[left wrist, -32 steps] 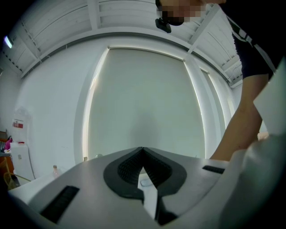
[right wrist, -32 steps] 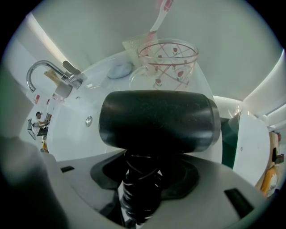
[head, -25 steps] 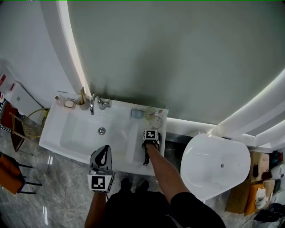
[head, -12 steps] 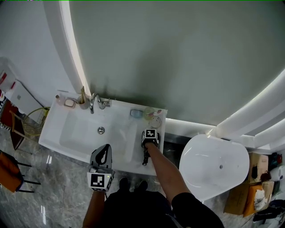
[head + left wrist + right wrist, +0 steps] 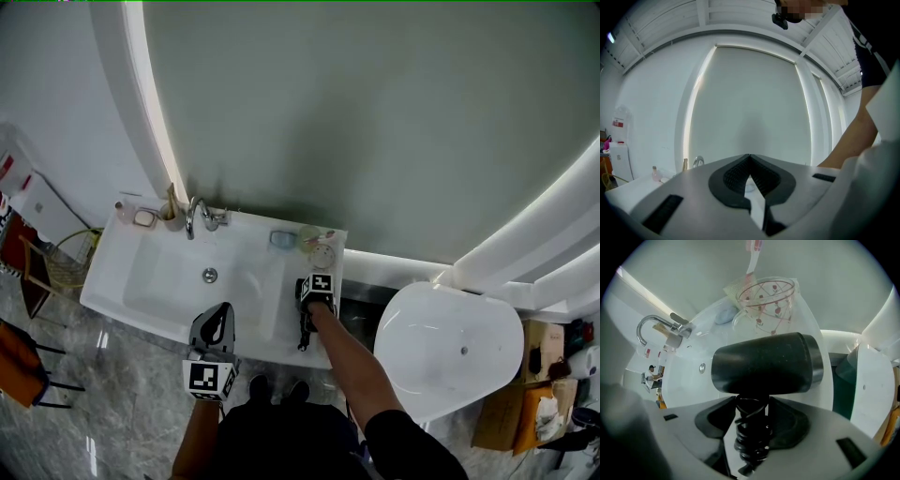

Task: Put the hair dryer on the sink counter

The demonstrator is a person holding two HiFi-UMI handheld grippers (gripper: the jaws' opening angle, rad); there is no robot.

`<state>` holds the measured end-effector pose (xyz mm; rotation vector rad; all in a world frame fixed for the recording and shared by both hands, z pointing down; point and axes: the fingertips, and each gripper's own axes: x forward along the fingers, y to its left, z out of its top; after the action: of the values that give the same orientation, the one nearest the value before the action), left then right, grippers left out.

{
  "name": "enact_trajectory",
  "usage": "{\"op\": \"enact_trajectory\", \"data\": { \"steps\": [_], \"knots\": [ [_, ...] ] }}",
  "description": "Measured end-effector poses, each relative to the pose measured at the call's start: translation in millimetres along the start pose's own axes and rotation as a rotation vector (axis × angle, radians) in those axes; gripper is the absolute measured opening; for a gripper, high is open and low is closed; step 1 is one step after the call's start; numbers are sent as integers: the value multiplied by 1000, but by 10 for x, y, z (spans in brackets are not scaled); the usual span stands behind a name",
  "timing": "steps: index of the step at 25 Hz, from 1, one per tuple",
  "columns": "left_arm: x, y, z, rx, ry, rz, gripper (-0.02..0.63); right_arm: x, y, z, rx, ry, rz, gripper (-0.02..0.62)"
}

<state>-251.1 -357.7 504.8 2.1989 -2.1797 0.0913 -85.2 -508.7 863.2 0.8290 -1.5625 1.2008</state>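
Washstand scene, seen from the head and from both grippers. Shows right gripper (image 5: 312, 305) over the right end of the white sink counter (image 5: 246, 248), jaws clamped on the cord-wrapped handle of a black hair dryer (image 5: 764, 364). Carries the dryer barrel crosswise just above the jaw tips, silver-ringed end to the right; contact between dryer and counter not resolvable. Shows a clear cup (image 5: 766, 298) with red pattern just beyond the barrel, toothbrush (image 5: 752, 254) standing in it, and a pale blue object (image 5: 724, 315) to its left. Shows chrome faucet (image 5: 195, 216) at the back of the basin, drain (image 5: 210, 275) in its floor. Holds left gripper (image 5: 218, 323) near the counter's front edge, jaws closed tip to tip on nothing. Includes a white oval fixture (image 5: 448, 347) right of the counter.
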Motion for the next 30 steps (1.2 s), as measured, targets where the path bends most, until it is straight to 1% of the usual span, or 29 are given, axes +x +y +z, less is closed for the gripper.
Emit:
{"op": "enact_trajectory", "data": {
  "steps": [4,6,8,10,12,14,17,20,21,22,24,25,27,30],
  "knots": [
    [7,-33,25,-6,-10,-3,23,-136,-27,42,-17,-31,-1,232],
    [12,-56,32,-7,-12,-6,23,-268,-20,80,-25,-63,19,232],
    [22,-78,30,-8,-11,-10,23,-458,6,137,-28,-117,54,232],
    [48,-90,30,-11,-9,-16,23,-718,50,213,-30,-195,98,232],
    [83,-106,49,-11,-11,-23,23,-1058,117,307,-28,-303,161,230],
    [132,-128,83,-2,-17,-30,23,-1501,196,415,-42,-452,227,227],
    [209,-178,157,12,-31,-42,23,-2298,326,460,-111,-712,309,169],
    [264,-223,217,18,-40,-51,23,-2980,451,327,-187,-926,383,161],
    [279,-237,231,20,-41,-54,23,-3171,480,271,-229,-998,380,161],
    [295,-255,241,24,-43,-59,23,-3350,504,211,-285,-1076,353,161],
    [332,-298,261,32,-46,-70,23,-3656,541,74,-422,-1229,247,161],
    [350,-324,270,34,-49,-76,23,-3765,560,-3,-483,-1287,197,161],
    [368,-385,286,38,-55,-85,23,-3874,595,-161,-560,-1353,144,161],
    [383,-474,298,42,-64,-99,23,-3922,587,-343,-595,-1415,110,161]
  ]
}}
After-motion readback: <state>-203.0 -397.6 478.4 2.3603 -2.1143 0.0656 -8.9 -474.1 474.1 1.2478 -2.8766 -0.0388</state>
